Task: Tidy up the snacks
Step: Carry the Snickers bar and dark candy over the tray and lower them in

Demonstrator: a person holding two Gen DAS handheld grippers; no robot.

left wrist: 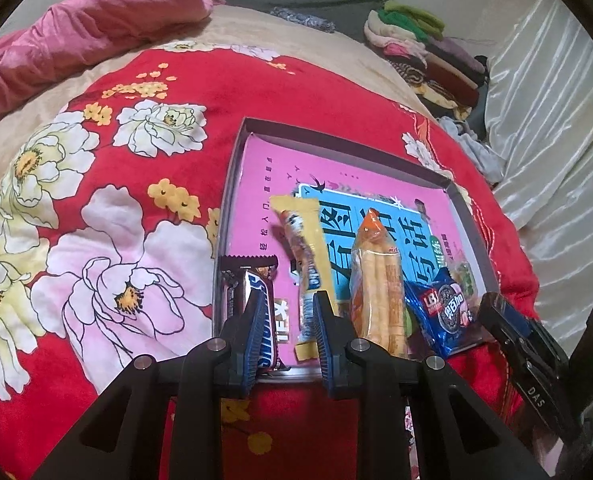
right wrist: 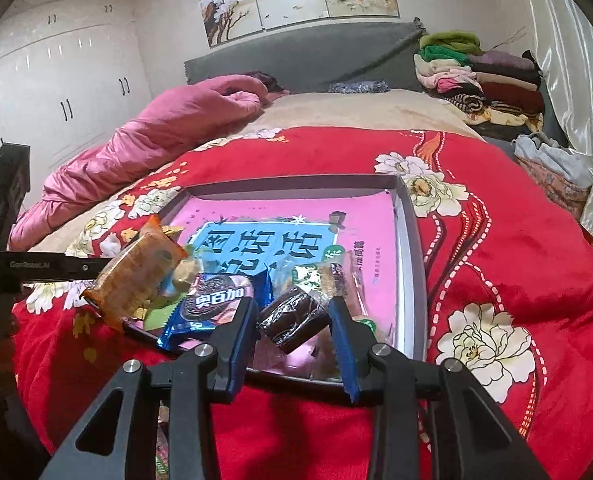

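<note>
A shallow dark tray (left wrist: 336, 140) with a pink and blue cover inside lies on the red floral blanket. In it are a Snickers bar (left wrist: 252, 292), a yellow stick packet (left wrist: 306, 240), an orange-tipped clear pack of sticks (left wrist: 376, 280) and a blue cookie pack (left wrist: 448, 308). My left gripper (left wrist: 289, 298) is open over the tray's near edge. The Snickers bar runs behind its left finger and the yellow packet ends by its right finger. My right gripper (right wrist: 292, 304) is shut on a dark chocolate cookie pack (right wrist: 292, 320) above the tray's (right wrist: 412, 260) near edge, beside the blue cookie pack (right wrist: 212, 308).
A pink quilt (right wrist: 156, 132) lies bunched at the back left. Folded clothes (right wrist: 484, 76) are stacked by the grey headboard (right wrist: 296, 56). A white curtain (left wrist: 556, 120) hangs on the right and white wardrobes (right wrist: 56, 80) stand at the left. The red blanket (right wrist: 496, 260) surrounds the tray.
</note>
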